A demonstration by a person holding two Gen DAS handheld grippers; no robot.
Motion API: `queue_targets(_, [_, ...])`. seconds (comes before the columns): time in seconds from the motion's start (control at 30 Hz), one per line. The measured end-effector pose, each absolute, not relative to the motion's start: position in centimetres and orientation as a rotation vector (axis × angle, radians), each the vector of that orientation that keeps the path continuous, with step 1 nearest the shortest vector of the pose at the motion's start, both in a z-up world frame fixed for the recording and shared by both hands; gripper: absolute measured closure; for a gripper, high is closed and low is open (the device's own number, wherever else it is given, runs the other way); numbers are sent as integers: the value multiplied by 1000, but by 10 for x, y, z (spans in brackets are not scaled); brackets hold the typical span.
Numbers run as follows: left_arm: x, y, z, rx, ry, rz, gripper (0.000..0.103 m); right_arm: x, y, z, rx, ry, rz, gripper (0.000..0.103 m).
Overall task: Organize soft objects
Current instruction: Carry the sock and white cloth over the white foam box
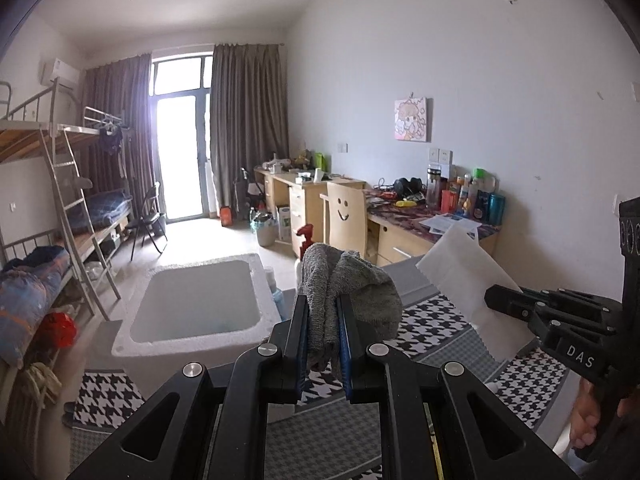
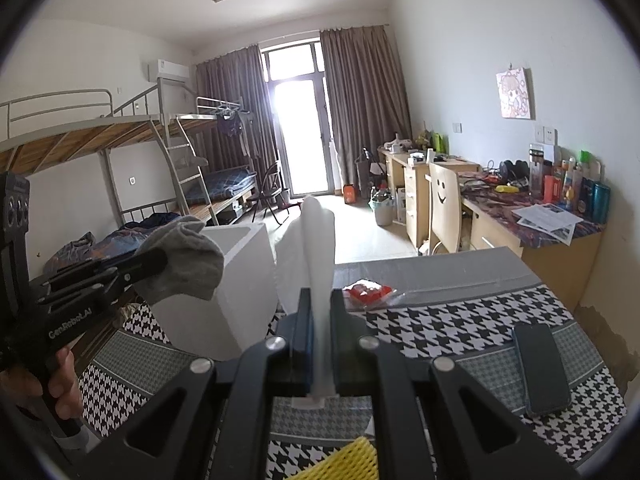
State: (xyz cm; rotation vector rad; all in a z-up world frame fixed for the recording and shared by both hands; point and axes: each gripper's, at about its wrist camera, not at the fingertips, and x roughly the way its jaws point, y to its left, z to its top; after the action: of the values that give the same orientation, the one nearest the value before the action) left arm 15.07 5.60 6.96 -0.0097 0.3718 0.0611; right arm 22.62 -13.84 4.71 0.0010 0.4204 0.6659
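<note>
My left gripper [image 1: 324,308] is shut on a grey sock [image 1: 352,288] and holds it in the air just right of a white foam box [image 1: 196,304]. The sock also shows in the right wrist view [image 2: 184,256], hanging from the left gripper [image 2: 156,262] in front of the box [image 2: 236,288]. My right gripper [image 2: 320,304] is shut on a white flat packet [image 2: 316,248], held upright above the table. In the left wrist view the packet [image 1: 468,280] sticks up from the right gripper [image 1: 496,300].
The table has a black-and-white houndstooth cloth [image 2: 440,328]. On it lie a black phone [image 2: 540,368], a red item in clear wrap [image 2: 368,292] and a yellow foam net [image 2: 344,460]. A grey board [image 2: 432,272] covers the far part. A desk and chair [image 2: 444,204] stand behind.
</note>
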Motion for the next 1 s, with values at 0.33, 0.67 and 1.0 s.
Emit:
queue_targets(0.33, [162,71,81,-29,347,99,89,234,-125,56,-11,416,669,93])
queue_targets(0.67, [166,81,89,-23,323,134,89,242,-110,64,-11,414,694,93])
queue_targets(1.0, [169,96,95,-25,310,180,89,249,-90,74,-29,408,726,93])
